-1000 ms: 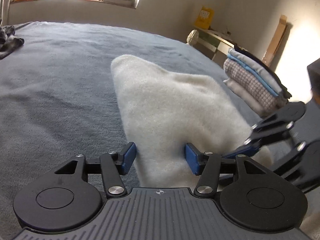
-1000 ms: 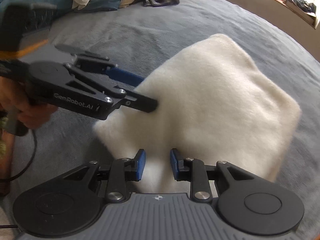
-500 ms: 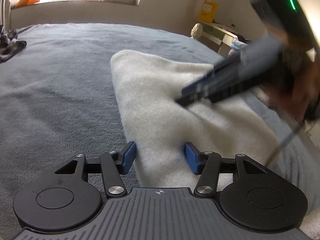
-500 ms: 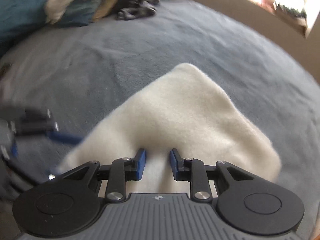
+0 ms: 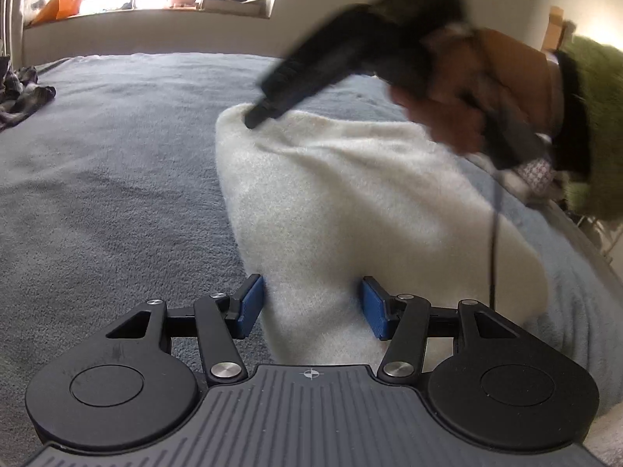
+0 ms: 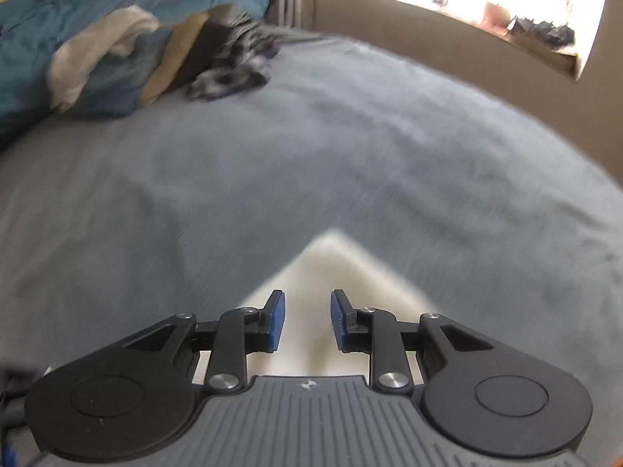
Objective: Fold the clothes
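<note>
On the grey bed (image 5: pixel 117 179) in front of me lies 1 cream fleece garment (image 5: pixel 350 210), spread flat in a rough 4-sided shape that could be a fold already made or cloth laid out ready for one; I cannot tell which. My left hand-held gripper (image 5: pixel 311 307) sits low at its near edge with the blue pads well apart, the cloth running between them but not pinched. My right hand-held gripper (image 6: pixel 307 321) is over the far corner, jaws partly open with a clear gap, and nothing is held; from the left view it shows as a blurred dark shape (image 5: pixel 311 74) with its tip at that corner, my hand (image 5: pixel 459 97) and 1 green sleeve (image 5: pixel 592 124) behind it.

What worries me: the fleece is thick and soft, so a closing jaw could catch only the top layer and drag it off the one beneath, spoiling the edges. The right side is moving fast enough to blur, and a quick pull could bunch the corner or slide the whole piece across the blanket. With the left pads this wide, the near edge has nothing pinning it.

By count: 2 hand-held grippers, 1 cream garment, 1 heap of loose clothes (image 6: pixel 163 58) at the head of the bed, 1 blue pillow (image 6: pixel 35 50) beneath it.
</note>
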